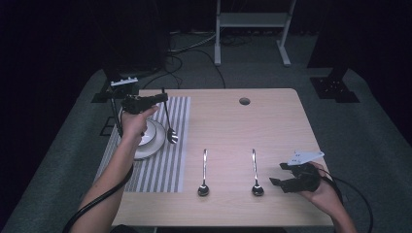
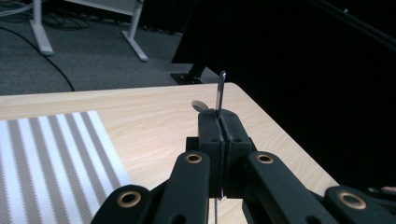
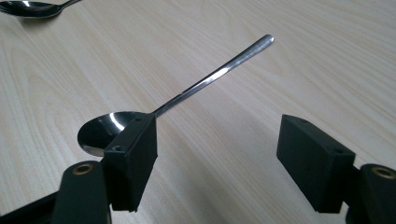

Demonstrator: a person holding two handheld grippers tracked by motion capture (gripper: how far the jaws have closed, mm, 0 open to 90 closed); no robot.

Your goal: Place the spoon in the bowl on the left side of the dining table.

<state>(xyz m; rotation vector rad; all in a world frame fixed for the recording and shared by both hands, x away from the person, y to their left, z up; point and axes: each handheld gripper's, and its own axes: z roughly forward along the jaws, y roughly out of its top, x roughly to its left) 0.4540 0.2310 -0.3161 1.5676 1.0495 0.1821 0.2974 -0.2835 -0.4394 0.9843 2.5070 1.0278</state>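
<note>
While its jaws press flat together on a thin metal handle, the left gripper (image 2: 219, 122) hangs above the striped placemat (image 1: 165, 165), and in the high view the piece it pinches proves to be a fork (image 1: 168, 127), dangling tines-down over the mat just beside a white plate (image 1: 154, 141). In the left gripper view just the tip of the handle rises above the pads, with a sliver below them; the tines fall outside that frame. The person's left hand (image 1: 133, 124) covers much of the plate in the high view, so whether it is one plate or a stack cannot be told.

The right gripper (image 1: 282, 174) rests low at the near right of the wooden table (image 1: 272, 116), its jaws spread wide with nothing between them. In the right gripper view one pad overlaps the edge of the nearer spoon's bowl (image 3: 100, 130); contact cannot be judged. The second spoon (image 3: 32, 8) is cut off at that view's top left corner.

Counted from above: one fork, one plate at least, one placemat, and two spoons (image 1: 204, 172) lying side by side, handles pointing away, the right one (image 1: 255, 172) just beside the open gripper.
</note>
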